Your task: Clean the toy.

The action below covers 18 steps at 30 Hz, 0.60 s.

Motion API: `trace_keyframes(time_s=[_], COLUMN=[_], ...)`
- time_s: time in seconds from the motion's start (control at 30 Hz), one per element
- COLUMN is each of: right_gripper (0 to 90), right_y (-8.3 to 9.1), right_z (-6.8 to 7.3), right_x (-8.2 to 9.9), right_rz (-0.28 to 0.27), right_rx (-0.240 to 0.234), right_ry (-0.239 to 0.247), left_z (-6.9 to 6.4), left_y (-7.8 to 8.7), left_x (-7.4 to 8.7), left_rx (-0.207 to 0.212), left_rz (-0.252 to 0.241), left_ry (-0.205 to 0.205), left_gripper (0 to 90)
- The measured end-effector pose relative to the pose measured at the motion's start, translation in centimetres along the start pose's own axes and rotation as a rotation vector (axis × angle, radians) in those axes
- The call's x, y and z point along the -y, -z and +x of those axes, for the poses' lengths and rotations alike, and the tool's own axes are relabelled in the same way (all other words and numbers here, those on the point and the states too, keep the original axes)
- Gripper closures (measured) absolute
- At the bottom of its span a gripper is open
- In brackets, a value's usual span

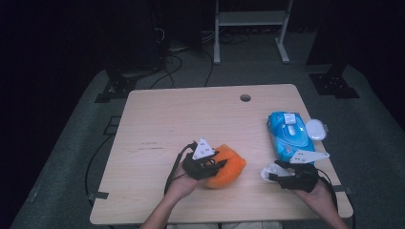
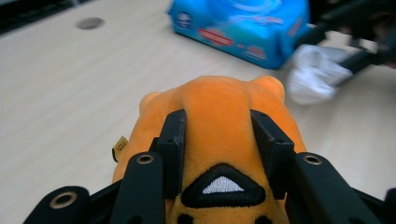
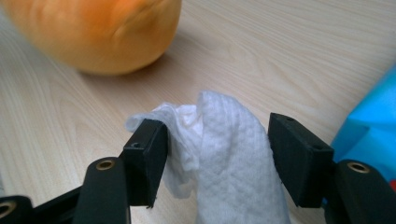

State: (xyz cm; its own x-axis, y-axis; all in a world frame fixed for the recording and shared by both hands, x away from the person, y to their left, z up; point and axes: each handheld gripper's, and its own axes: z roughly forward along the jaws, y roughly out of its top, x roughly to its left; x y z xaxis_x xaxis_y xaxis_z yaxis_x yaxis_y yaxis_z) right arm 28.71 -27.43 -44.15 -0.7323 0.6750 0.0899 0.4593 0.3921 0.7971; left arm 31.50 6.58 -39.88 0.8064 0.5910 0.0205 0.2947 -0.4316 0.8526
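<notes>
An orange plush toy (image 1: 230, 168) lies on the wooden table (image 1: 191, 119) near its front middle. My left gripper (image 1: 216, 165) is shut on the plush toy (image 2: 219, 93), one jaw pressed into each side of it. A crumpled white wipe (image 1: 270, 172) sits to the toy's right, at the tips of my right gripper (image 1: 277, 171). In the right gripper view the wipe (image 3: 229, 154) lies between the two jaws, which stand wide apart. It touches one jaw and leaves a thin gap at the other.
A blue pack of wet wipes (image 1: 289, 134) lies at the right side of the table, just behind my right gripper. A white oval lid (image 1: 316, 129) rests beside it by the right edge. A round cable hole (image 1: 245, 98) is at the back.
</notes>
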Motion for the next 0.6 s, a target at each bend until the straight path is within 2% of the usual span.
trace_keyframes(time_s=[0.07,0.2,0.33,0.4,0.43,0.47,0.53,0.6], right_gripper=[38.7,38.6,39.2,39.1,38.8,38.8,38.7,38.7], right_y=[-0.2,-0.8,-1.6,-2.0,-2.3,-2.6,-3.5,-4.1], right_z=[0.1,0.2,0.0,-0.1,-0.2,-0.2,-0.1,0.0], right_x=[-0.2,-0.7,-1.1,-1.5,-1.7,-1.9,-2.2,-2.2], right_rz=[-0.004,-0.006,-0.033,-0.063,-0.071,-0.066,-0.023,0.022], right_rx=[0.001,0.013,0.036,0.043,0.040,0.035,0.044,0.039], right_ry=[0.007,0.010,0.000,-0.006,-0.013,-0.012,0.007,0.019], left_z=[1.0,2.8,4.4,5.0,5.2,5.3,5.3,4.8], left_y=[0.0,-0.3,-1.3,-2.1,-2.4,-2.6,-2.3,-1.5], left_x=[-0.3,-0.7,-0.3,0.1,0.4,0.6,0.5,-0.1], left_rx=[-0.024,-0.108,-0.164,-0.165,-0.151,-0.137,-0.126,-0.136], left_rz=[-0.009,-0.046,-0.053,-0.021,0.001,0.002,-0.015,-0.062], left_ry=[0.004,0.009,0.037,0.057,0.058,0.069,0.090,0.077], left_gripper=[60.9,60.8,59.8,58.2,56.2,53.0,44.6,37.3])
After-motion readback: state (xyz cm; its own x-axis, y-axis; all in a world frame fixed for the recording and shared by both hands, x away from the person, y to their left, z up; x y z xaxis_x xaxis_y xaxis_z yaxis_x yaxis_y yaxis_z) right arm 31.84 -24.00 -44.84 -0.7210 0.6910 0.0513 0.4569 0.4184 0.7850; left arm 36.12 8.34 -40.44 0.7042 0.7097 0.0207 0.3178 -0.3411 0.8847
